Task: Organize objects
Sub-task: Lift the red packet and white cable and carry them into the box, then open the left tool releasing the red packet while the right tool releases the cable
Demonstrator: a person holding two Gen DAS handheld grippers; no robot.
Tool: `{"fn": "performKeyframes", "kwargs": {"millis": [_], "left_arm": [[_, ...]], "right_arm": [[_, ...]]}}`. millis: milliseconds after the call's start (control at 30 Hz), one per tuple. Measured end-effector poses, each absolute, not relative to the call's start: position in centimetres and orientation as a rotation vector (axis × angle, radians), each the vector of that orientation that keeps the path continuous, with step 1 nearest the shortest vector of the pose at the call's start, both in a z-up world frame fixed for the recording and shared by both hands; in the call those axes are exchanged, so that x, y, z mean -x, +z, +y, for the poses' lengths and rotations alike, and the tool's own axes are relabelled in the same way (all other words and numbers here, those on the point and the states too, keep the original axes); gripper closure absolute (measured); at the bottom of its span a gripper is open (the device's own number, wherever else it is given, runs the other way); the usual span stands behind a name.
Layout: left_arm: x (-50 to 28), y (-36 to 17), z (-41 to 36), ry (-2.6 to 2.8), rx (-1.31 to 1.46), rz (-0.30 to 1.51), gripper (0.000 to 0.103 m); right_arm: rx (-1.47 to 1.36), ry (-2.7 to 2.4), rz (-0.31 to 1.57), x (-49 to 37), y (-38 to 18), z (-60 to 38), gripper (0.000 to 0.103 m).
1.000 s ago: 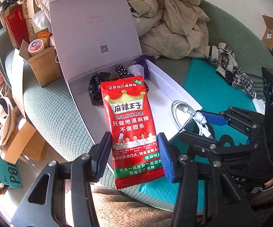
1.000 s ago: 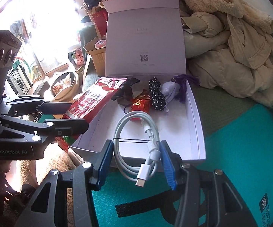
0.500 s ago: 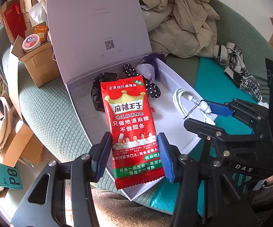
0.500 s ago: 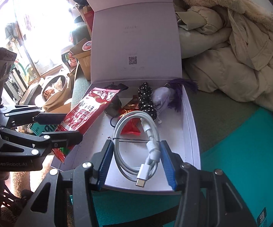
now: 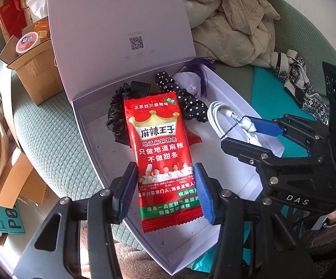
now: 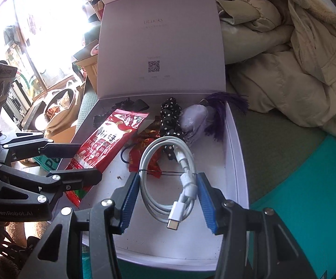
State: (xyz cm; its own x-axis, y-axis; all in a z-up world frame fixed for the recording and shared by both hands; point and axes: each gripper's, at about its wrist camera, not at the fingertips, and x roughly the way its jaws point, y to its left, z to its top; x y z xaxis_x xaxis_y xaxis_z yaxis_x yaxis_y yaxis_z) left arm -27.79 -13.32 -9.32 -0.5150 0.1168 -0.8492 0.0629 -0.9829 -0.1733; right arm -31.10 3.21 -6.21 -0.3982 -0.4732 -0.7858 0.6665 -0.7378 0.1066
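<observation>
My left gripper (image 5: 165, 191) is shut on a red snack packet (image 5: 161, 148) and holds it over the open white box (image 5: 91, 125). My right gripper (image 6: 166, 201) is shut on a coiled white charging cable (image 6: 168, 176) and holds it over the box's right half (image 6: 235, 162). The packet also shows in the right wrist view (image 6: 107, 141), the cable in the left wrist view (image 5: 228, 121). In the box lie a black scrunchie (image 5: 116, 116), a polka-dot scrunchie (image 6: 171, 118), a lilac pouch with purple tassel (image 6: 198, 118) and a small red packet (image 6: 144, 153).
The box lid (image 6: 161, 46) stands upright at the back. A beige coat (image 6: 296, 69) is piled on the green sofa to the right, with a teal mat (image 6: 307, 197) near the box. Cardboard boxes (image 5: 33, 67) stand to the left.
Both grippers have moved forward over the box with their loads. The packet and cable now hang above the box floor rather than its front edge.
</observation>
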Motion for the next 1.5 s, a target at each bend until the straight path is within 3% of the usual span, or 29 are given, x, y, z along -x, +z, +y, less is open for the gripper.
{"fn": "performKeyframes", "kwargs": {"millis": [700, 1500], "left_arm": [[31.4, -12.8, -12.8, 2.661, 1.566, -0.264, 0.057], [32.1, -13.1, -12.3, 2.696, 1.614, -0.203, 0.055]], "right_arm": [[-1.150, -2.153, 0.365, 33.3, -8.5, 2.1, 0.052], [-1.170, -2.172, 0.490, 33.2, -9.0, 1.4, 0.052]]}}
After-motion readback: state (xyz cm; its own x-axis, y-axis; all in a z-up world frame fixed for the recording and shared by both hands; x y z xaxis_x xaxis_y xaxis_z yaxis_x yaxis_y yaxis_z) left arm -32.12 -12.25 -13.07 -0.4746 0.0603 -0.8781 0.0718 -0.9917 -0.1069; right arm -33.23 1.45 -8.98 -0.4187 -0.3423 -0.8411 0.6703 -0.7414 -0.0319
